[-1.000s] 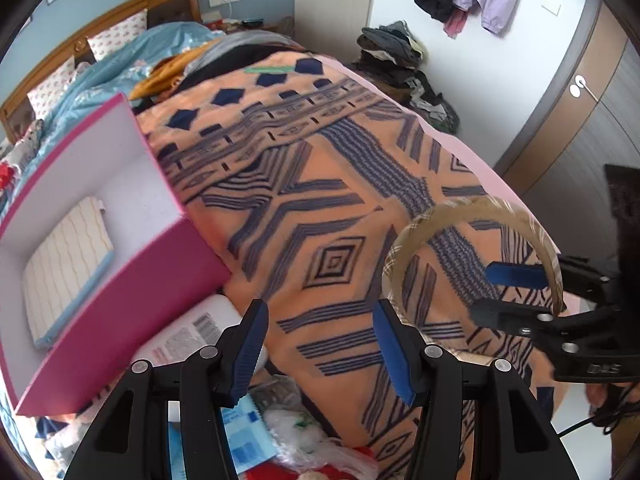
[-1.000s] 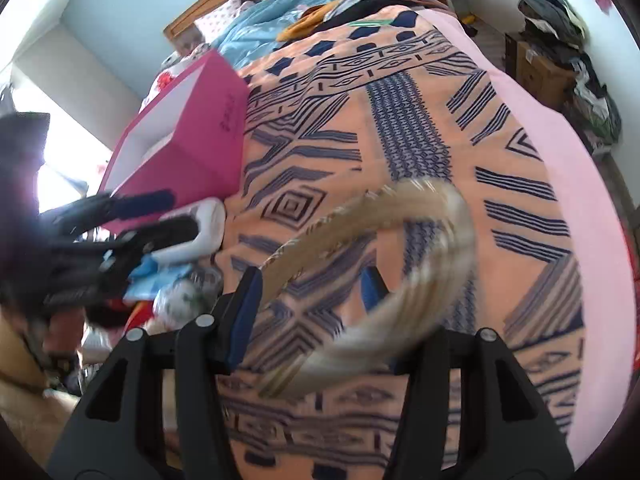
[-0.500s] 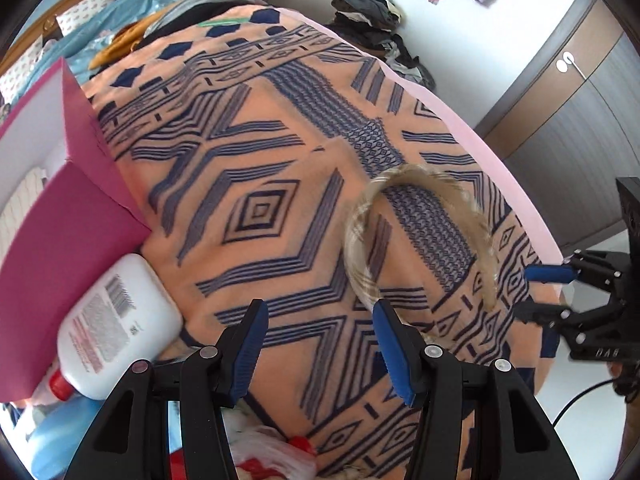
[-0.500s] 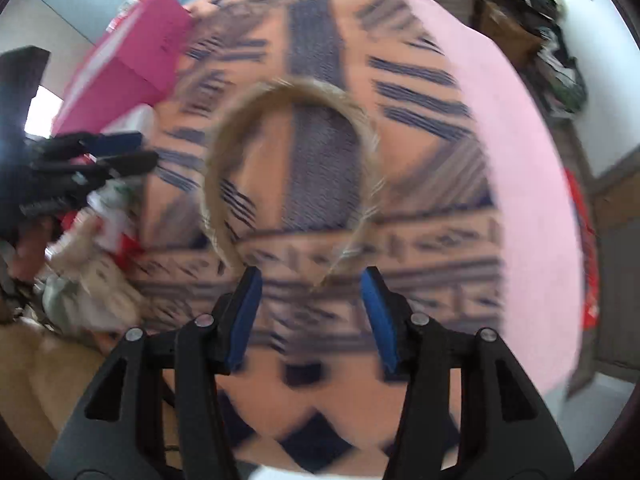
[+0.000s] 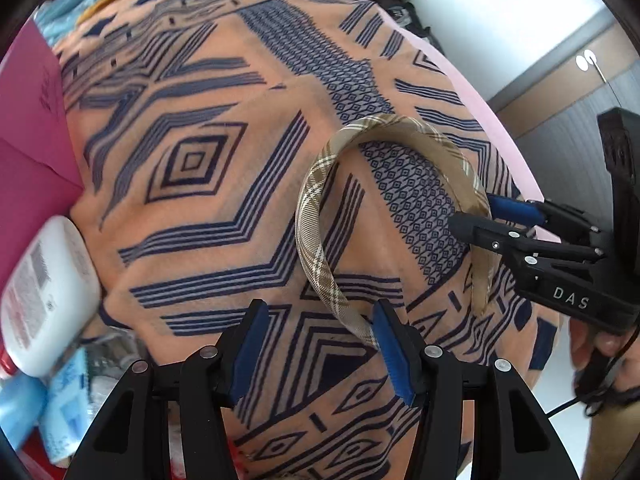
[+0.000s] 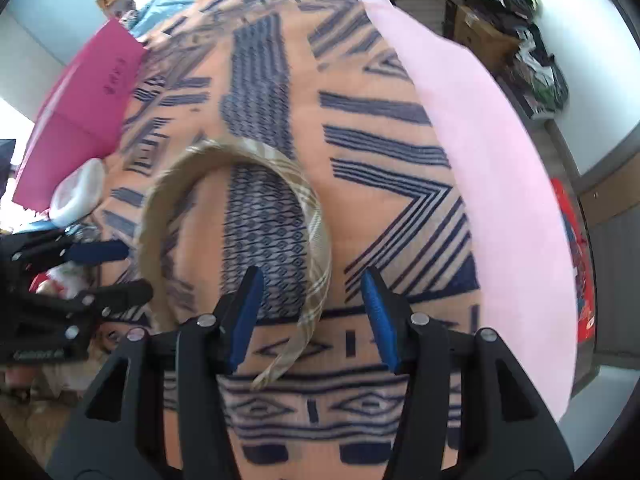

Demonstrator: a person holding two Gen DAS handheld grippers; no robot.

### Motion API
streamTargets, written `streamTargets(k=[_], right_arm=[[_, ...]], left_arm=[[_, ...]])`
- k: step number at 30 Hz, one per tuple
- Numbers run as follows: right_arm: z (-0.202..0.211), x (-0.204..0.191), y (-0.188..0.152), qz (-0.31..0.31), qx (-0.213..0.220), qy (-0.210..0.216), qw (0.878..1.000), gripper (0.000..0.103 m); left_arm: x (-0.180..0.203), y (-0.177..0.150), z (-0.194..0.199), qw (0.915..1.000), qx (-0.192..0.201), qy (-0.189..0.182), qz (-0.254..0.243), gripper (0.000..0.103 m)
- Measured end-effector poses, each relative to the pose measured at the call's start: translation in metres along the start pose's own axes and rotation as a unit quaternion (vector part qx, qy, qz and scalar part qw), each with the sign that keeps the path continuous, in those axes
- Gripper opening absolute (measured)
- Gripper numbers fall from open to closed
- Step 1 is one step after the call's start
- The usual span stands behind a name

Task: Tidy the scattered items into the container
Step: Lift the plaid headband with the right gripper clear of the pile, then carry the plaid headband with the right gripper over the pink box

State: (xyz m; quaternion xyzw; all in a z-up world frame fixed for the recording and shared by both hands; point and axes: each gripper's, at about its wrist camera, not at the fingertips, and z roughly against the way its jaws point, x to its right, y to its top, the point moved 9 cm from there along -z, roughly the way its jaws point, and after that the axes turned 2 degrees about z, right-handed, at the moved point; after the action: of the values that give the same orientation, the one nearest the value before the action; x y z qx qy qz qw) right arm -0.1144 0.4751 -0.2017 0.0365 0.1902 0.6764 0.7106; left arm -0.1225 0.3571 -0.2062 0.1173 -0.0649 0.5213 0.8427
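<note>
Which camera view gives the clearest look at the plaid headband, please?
The left wrist view: the headband is sharp, its whole arc and plaid visible. The right wrist view shows it blurred, one end running between the right gripper fingers.

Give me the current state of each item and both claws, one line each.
Plaid headband: lying on the bedspread, arch away from both cameras, not gripped.
Right claw: open, one headband end between its jaws.
Left claw: open, holding nothing, the other headband end at its right finger.
Pink box: on the bed, only its outside visible.
White bottle: lying on its side beside the box.
</note>
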Motion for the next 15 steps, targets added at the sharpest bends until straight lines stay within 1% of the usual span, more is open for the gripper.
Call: streamTargets(k=[3,5,6,8,9,10,11,13,15], right_arm=[[-0.001,0.001,0.006,-0.005,0.009,0.003,1.0,0.053],[-0.001,0.002,0.008,-0.006,0.01,0.001,1.0,0.046],[0.0,0.002,0.008,-0.004,0.009,-0.003,1.0,0.04],[0.0,0.001,0.006,-0.001,0.007,-0.007,1.0,0.028],[0.0,0.0,0.005,-0.003,0.007,-0.006,1.0,0.019],[-0.001,0.0,0.004,-0.006,0.006,-0.007,1.0,0.016],[-0.001,-0.001,0.004,-0.008,0.006,-0.008,1.0,0.015],[0.002,-0.002,0.004,-0.01,0.007,-0.009,1.0,0.014],[0.008,-0.003,0.005,-0.017,0.016,-0.006,1.0,0.014]], left_arm=[[-0.003,0.003,-0.005,0.9998,-0.001,-0.006,0.017,0.053],[-0.003,0.005,-0.004,0.9998,0.004,-0.006,0.02,0.051],[-0.004,0.007,-0.004,0.9997,0.006,-0.005,0.021,0.044],[-0.005,0.009,-0.004,0.9996,0.005,-0.011,0.026,0.035],[-0.005,0.009,-0.004,0.9994,0.002,-0.02,0.029,0.02],[-0.004,0.009,-0.004,0.9991,0.0,-0.027,0.032,0.02],[-0.005,0.009,-0.003,0.9991,0.001,-0.027,0.034,0.02],[-0.006,0.008,-0.001,0.9989,0.003,-0.028,0.038,0.02],[-0.006,0.008,0.007,0.9986,0.013,-0.033,0.039,0.019]])
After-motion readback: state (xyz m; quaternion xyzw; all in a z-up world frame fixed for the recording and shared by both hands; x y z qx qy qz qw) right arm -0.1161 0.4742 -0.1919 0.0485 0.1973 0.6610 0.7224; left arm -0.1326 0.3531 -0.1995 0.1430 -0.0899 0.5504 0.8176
